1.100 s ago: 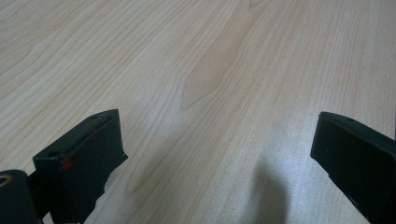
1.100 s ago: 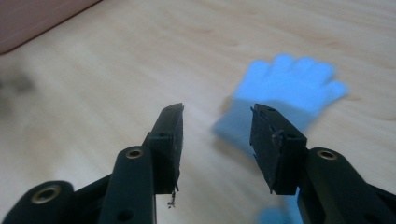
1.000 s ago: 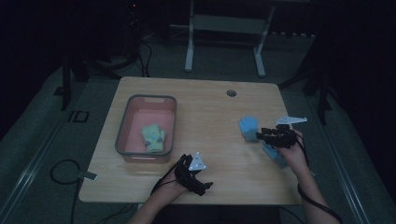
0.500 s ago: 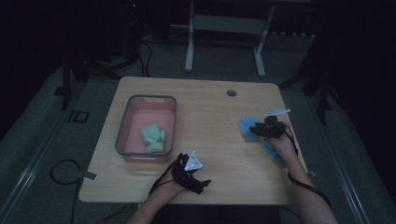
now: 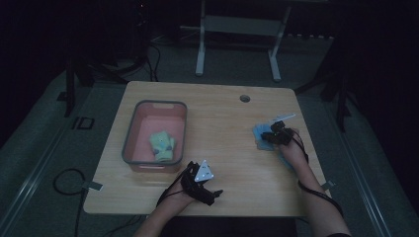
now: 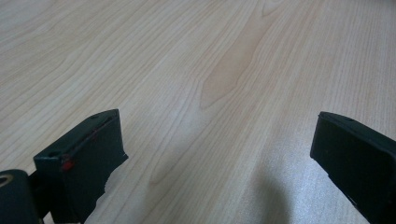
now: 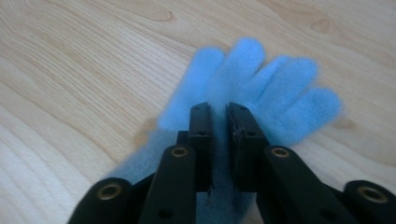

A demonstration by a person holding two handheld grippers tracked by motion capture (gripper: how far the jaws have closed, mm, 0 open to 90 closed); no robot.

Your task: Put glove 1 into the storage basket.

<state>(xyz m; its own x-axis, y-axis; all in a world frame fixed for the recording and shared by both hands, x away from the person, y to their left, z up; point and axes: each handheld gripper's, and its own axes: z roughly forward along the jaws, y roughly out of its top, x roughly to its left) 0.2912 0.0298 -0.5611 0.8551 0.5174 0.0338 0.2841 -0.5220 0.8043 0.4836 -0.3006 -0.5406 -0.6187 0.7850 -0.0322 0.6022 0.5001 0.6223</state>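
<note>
Right gripper point(image 7: 219, 121) now down over blue glove point(image 7: 275, 88), jaws pinched on its fabric, ready for lifting; left gripper point(image 6: 215, 154) idle, jaws apart

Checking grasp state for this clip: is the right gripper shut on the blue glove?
Shut on it, apparently: the right gripper jaws stand nearly together over the blue glove, which lies spread on the table.

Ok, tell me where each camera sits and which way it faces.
High view: above the person's side, facing forward and down on the table; forearms, left gripper, right gripper, bin show.
Left gripper view: on the left gripper, facing bare tabletop; jaws wide apart.
Right gripper view: on the right gripper, facing the blue glove; jaws nearly together over it.
Shared: high and right gripper views both show the glove.
</note>
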